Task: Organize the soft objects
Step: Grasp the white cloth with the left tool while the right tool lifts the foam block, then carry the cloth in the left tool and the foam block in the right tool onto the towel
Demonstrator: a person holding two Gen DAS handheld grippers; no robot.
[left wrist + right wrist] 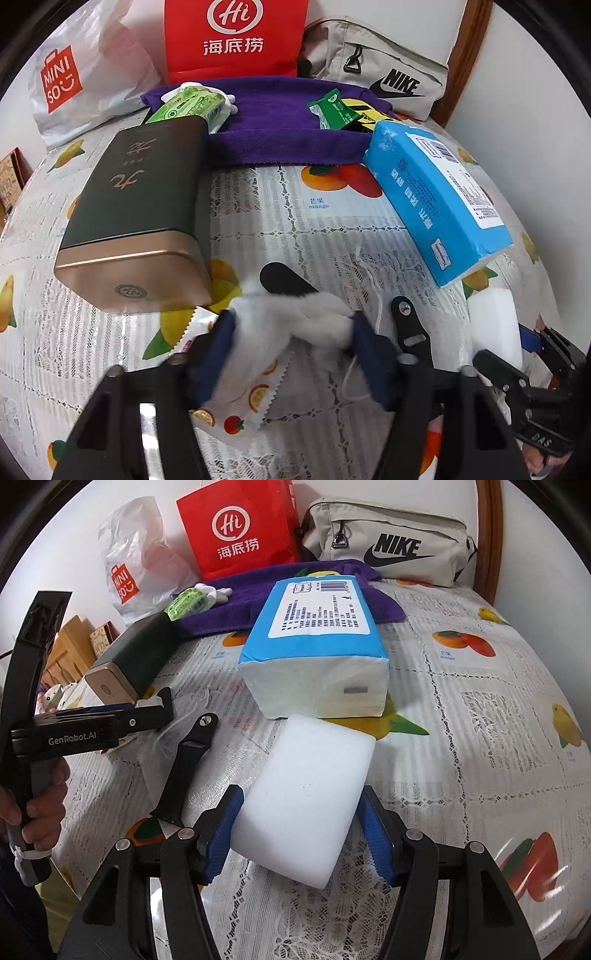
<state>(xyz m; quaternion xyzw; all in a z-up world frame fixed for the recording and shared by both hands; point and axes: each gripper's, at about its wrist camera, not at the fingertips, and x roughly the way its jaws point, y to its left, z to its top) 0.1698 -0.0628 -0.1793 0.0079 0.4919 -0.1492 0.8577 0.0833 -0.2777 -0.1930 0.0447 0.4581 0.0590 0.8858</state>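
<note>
Two blue pads of the left tool press from both sides on a crumpled white soft mask with thin ear strings, which is low in the middle of the left wrist view, above a white wrapper printed with fruit slices. Just behind the mask lies a black watch strap on the desk, which is covered with a white lace cloth with fruit pictures. To the left rests a dark green and gold metal tin, lying flat. To the right a blue plastic pack of tissues lies at an angle, and near it a white foam block shows between the pads of the right tool. At the back a purple towel carries a green wipes pack and a small green sachet.

From the right wrist view, the right tool pinches the white foam block at its near end; both blue pads touch its sides. The far end of the block is just beside the blue tissue pack. On the left a hand holds the left tool, close to the tin. The black strap lies between the two tools. Behind stand a red paper bag, a white plastic shopping bag and a grey pouch with a black logo.
</note>
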